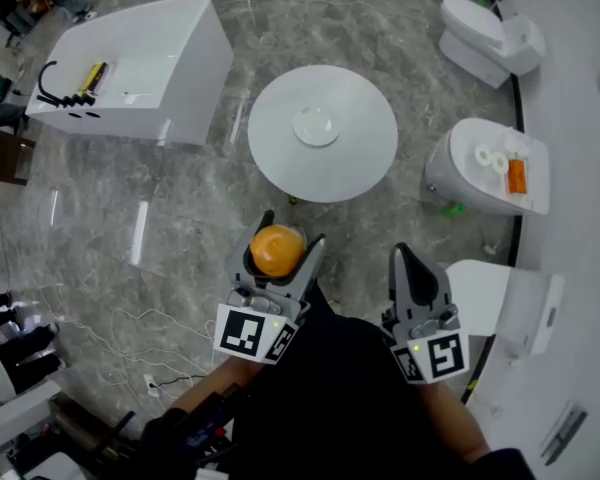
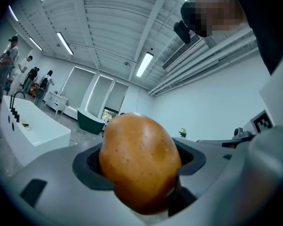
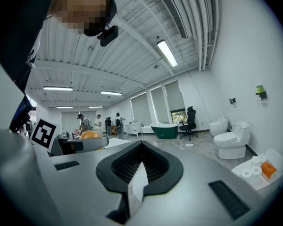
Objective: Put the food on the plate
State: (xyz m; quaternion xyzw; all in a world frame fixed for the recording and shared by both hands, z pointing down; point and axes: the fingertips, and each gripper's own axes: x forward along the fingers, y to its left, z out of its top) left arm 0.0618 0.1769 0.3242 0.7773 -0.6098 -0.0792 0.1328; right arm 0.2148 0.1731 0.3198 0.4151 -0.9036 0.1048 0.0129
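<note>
- Food [image 1: 277, 250]: orange-brown, rounded, faintly speckled skin. Pinched between the dark pads of the left gripper [image 1: 293, 230] and held in the air close to the person's body.
- Left gripper jaws: spread only as wide as the food, one pad pressed on each side. In the left gripper view, food bulges up past the pads and fills the gap.
- Right gripper [image 1: 406, 255]: jaws pressed together pad to pad, clamping nothing. Held just right of the left gripper, apart from it.
- Plate [image 1: 316, 126]: small, white, round, at the centre of a round white table [image 1: 365, 168].
- Table lies on the far side of both grippers. Food hangs off its near edge, well apart from the plate.
- Bathtub [image 1: 170, 78]: white, far left, black tap at its left end.
- Toilet [image 1: 485, 33] at far right. Second toilet [image 1: 470, 173] just right of the table, with two white rolls and an orange box on its lid.
- Floor [image 1: 180, 218]: grey marbled stone.
</note>
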